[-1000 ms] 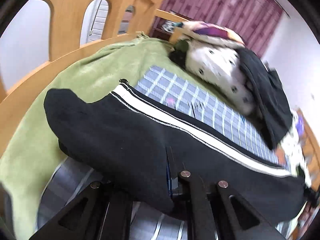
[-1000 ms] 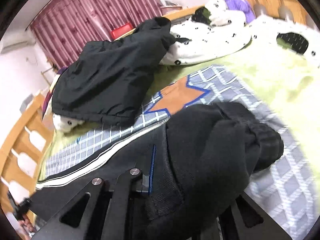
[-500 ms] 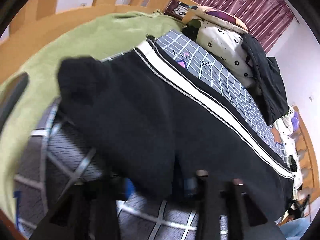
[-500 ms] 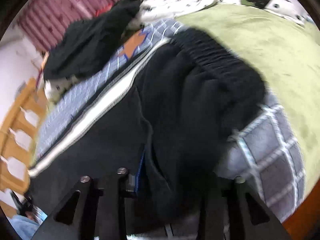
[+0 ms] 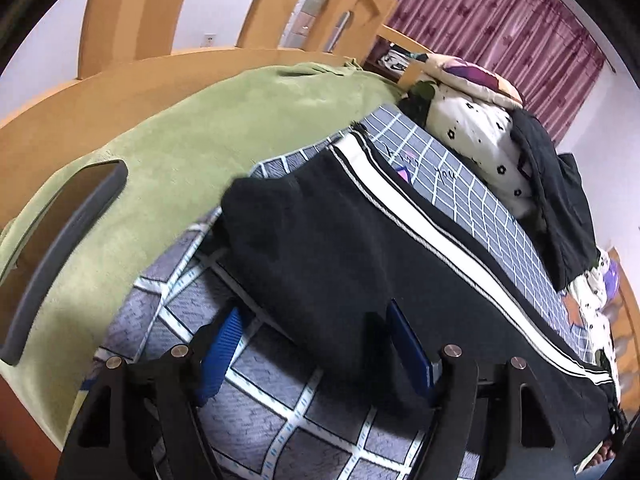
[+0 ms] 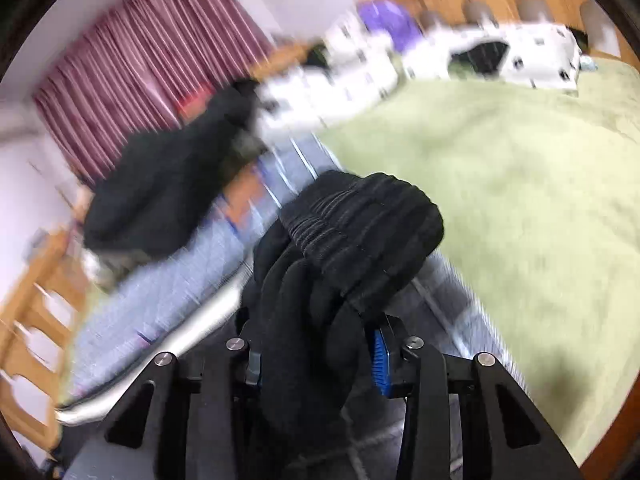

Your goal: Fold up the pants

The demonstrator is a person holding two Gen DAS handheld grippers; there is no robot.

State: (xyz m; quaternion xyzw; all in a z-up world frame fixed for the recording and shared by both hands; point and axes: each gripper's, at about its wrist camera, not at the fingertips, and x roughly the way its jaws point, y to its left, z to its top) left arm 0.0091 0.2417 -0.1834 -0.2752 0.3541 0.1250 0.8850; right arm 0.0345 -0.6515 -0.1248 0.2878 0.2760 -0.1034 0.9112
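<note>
Left wrist view: the left hand-held gripper stands wide apart, its jaws having just been opening. A dark fold of the pants lies between the fingers, against the right blue pad and clear of the left one, so nothing is clamped. The black pants, with a white side stripe, lie lengthwise on the grey checked sheet along the near edge of the bed. A green blanket covers the bed toward the wooden footboard, and a black jacket sits on the spotted bedding at the far side.

Right wrist view, blurred: the right hand-held gripper has just been closing, and its blue pads press a bunched wad of the pants at the elastic waistband, lifted above the sheet near the blanket.
</note>
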